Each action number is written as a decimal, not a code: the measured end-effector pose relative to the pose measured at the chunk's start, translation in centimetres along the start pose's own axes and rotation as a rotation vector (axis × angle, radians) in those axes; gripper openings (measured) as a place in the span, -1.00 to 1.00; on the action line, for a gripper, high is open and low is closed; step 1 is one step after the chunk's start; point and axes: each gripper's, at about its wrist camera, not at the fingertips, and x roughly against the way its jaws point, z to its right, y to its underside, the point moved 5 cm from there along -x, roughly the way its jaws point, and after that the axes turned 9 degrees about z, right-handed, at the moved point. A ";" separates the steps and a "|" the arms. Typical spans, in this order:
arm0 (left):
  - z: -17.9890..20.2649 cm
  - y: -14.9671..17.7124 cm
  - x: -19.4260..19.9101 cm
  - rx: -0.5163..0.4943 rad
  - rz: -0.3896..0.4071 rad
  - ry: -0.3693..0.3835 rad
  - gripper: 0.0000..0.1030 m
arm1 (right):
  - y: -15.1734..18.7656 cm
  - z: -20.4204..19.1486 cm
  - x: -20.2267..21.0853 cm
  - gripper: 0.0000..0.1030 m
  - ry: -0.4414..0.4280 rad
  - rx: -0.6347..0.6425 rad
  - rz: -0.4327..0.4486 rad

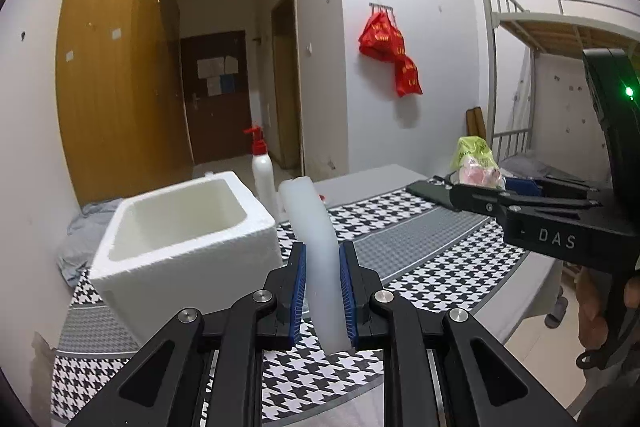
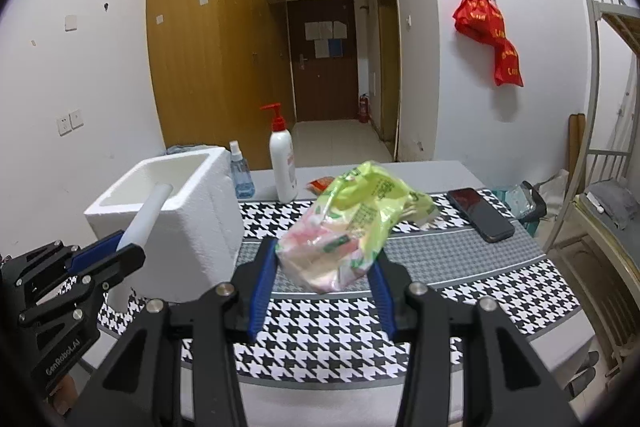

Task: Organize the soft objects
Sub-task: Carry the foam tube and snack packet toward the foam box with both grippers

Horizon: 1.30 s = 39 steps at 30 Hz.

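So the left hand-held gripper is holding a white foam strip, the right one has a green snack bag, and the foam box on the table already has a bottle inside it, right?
Not quite. The foam box is empty, as the left wrist view shows; the bottle stands behind it on the table. The rest holds: the left hand-held gripper holds the white foam strip, the right hand-held gripper the green snack bag.

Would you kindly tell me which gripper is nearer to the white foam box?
Left. The left gripper, holding a white soft strip, is right beside the foam box; the right gripper, holding a green snack bag, is farther off over the table's middle.

Black jaws, blue ribbed pads [image 1: 298, 291]
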 end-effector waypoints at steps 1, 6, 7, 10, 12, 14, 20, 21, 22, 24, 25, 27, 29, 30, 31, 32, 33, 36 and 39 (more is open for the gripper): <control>-0.1 -0.1 0.2 0.002 0.005 0.000 -0.65 | -0.1 -0.2 0.2 -0.05 -0.001 0.002 0.003; -0.8 -0.5 1.3 0.002 0.027 -0.008 -0.65 | -0.6 -1.2 1.4 -0.05 -0.010 0.006 0.028; -1.0 -0.6 1.5 0.002 0.032 -0.013 -0.65 | -0.7 -1.5 1.6 -0.05 -0.013 0.007 0.034; -1.9 -0.8 2.3 0.004 0.045 -0.031 -0.65 | -1.2 -2.4 1.8 -0.05 -0.032 0.011 0.050; -2.7 -0.9 2.7 0.005 0.051 -0.048 -0.65 | -1.4 -3.2 1.8 -0.05 -0.041 0.019 0.056; -3.5 -1.1 3.2 0.013 0.056 -0.066 -0.65 | -1.6 -4.1 1.6 -0.05 -0.058 0.027 0.060; -6.2 -1.3 4.4 0.030 0.073 -0.133 -0.65 | -2.1 -6.7 0.4 -0.05 -0.116 0.042 0.049; -6.6 -1.3 4.6 0.031 0.074 -0.143 -0.65 | -2.2 -7.0 0.4 -0.05 -0.123 0.046 0.049; -6.9 -1.4 4.7 0.032 0.076 -0.150 -0.65 | -2.4 -7.5 0.2 -0.05 -0.132 0.053 0.050; -7.7 -1.3 5.1 0.035 0.075 -0.167 -0.65 | -2.6 -8.3 0.0 -0.05 -0.151 0.059 0.054; -8.0 -1.3 5.3 0.037 0.076 -0.175 -0.65 | -2.7 -8.6 -0.2 -0.05 -0.160 0.063 0.055; -8.7 -1.2 5.7 0.041 0.075 -0.199 -0.65 | -3.0 -9.5 -0.6 -0.05 -0.180 0.072 0.056; -9.5 -1.1 6.1 0.044 0.075 -0.221 -0.65 | -3.1 -10.3 -0.9 -0.05 -0.199 0.075 0.054; -9.7 -1.0 6.2 0.044 0.075 -0.230 -0.65 | -3.2 -10.7 -1.1 -0.05 -0.208 0.078 0.054; -10.0 -1.0 6.3 0.045 0.074 -0.239 -0.65 | -3.2 -11.2 -1.4 -0.05 -0.217 0.083 0.053; -10.4 -0.9 6.4 0.048 0.071 -0.247 -0.65 | -3.2 -11.7 -1.6 -0.05 -0.228 0.086 0.051; -10.7 -0.8 6.4 0.051 0.067 -0.253 -0.65 | -3.2 -12.1 -1.9 -0.05 -0.235 0.087 0.046; -11.9 -0.8 6.5 0.064 0.069 -0.274 -0.65 | -3.1 -13.4 -3.0 -0.05 -0.248 0.092 0.028; -12.9 -0.7 6.8 0.074 0.077 -0.293 -0.65 | -3.2 -14.5 -3.8 -0.05 -0.269 0.103 0.014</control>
